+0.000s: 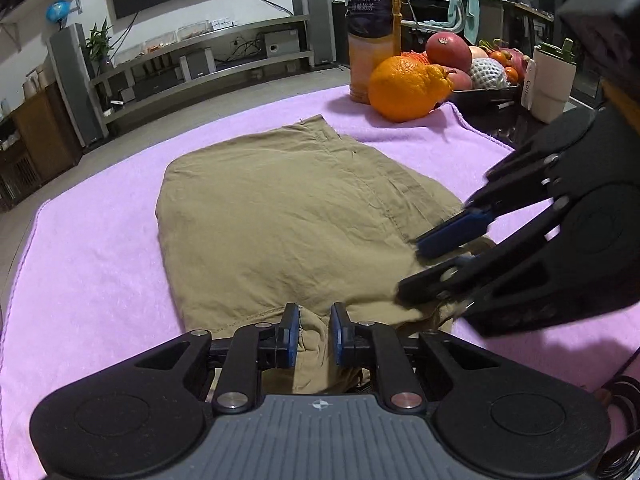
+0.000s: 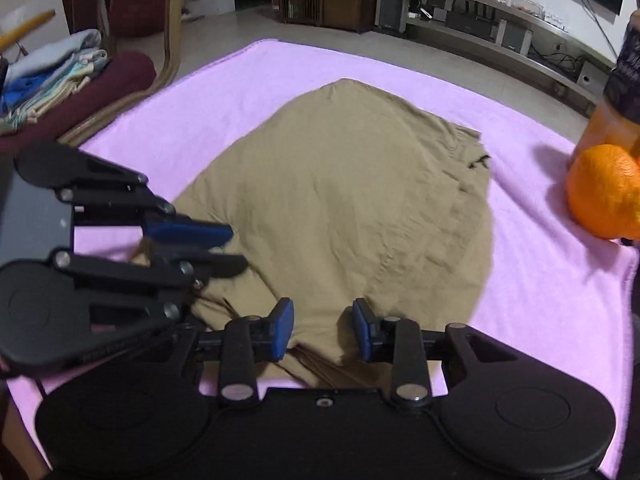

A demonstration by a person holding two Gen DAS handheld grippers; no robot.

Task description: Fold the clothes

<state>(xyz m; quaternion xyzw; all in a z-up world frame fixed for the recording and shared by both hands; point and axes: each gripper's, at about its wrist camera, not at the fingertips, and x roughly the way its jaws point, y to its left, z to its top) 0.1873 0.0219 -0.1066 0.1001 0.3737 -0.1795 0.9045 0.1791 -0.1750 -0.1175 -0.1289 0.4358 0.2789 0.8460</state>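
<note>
A khaki garment (image 1: 280,216) lies folded on a pink towel (image 1: 100,248); it also shows in the right wrist view (image 2: 360,208). My left gripper (image 1: 314,334) sits at the garment's near edge, jaws partly open, with a bunch of khaki cloth between the blue pads (image 1: 289,336). My right gripper (image 2: 322,330) is open at another edge, cloth lying between its pads (image 2: 282,330). Each gripper shows in the other's view, the right one (image 1: 416,268) at the garment's right side and the left one (image 2: 234,248) at its left side.
A large orange (image 1: 404,88), a tall drink bottle (image 1: 372,28), a fruit bowl (image 1: 480,92) and a cup (image 1: 552,80) stand at the towel's far right. A chair with stacked clothes (image 2: 56,76) stands beyond the table edge. The towel (image 2: 560,300) extends right of the garment.
</note>
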